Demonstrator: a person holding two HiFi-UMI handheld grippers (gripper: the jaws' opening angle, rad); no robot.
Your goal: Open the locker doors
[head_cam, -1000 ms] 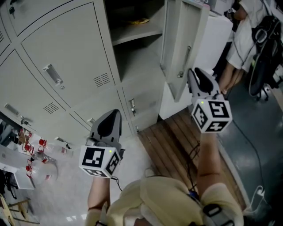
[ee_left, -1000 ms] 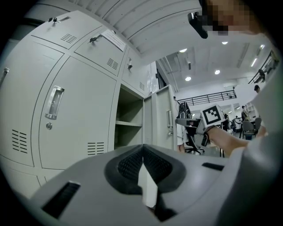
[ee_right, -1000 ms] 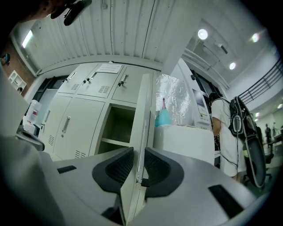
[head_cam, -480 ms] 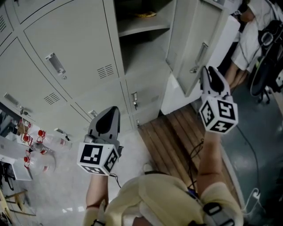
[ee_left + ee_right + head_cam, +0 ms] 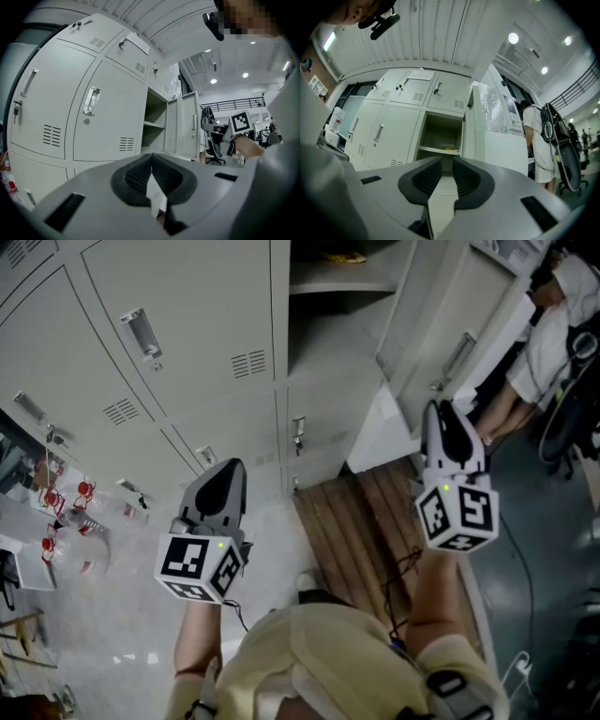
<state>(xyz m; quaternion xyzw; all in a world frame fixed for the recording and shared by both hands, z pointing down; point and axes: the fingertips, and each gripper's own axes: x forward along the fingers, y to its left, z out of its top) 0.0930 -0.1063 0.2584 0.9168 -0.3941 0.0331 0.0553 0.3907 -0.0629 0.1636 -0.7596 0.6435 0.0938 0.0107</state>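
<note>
The grey lockers (image 5: 187, 352) fill the upper left of the head view. One compartment (image 5: 333, 277) stands open, and its door (image 5: 441, 324) is swung out to the right. My right gripper (image 5: 445, 427) hangs just below that door, clear of it, open with nothing between its jaws. In the right gripper view, the gripper (image 5: 447, 161) points at the open compartment (image 5: 443, 133). My left gripper (image 5: 220, 488) is shut and empty, short of the lower lockers. In its own view, the left gripper (image 5: 151, 158) faces a shut door with a metal handle (image 5: 92, 101).
A yellow thing (image 5: 449, 149) lies on the open compartment's shelf. A person in white (image 5: 553, 343) stands at the far right beside a black chair. Wooden floor boards (image 5: 361, 521) run under my right arm. Red-capped items (image 5: 66, 521) sit at the left.
My right gripper has come away from the open door's handle and now sits lower beside it. The left gripper has drifted slightly left. The lockers have slid rightward in the head view.
</note>
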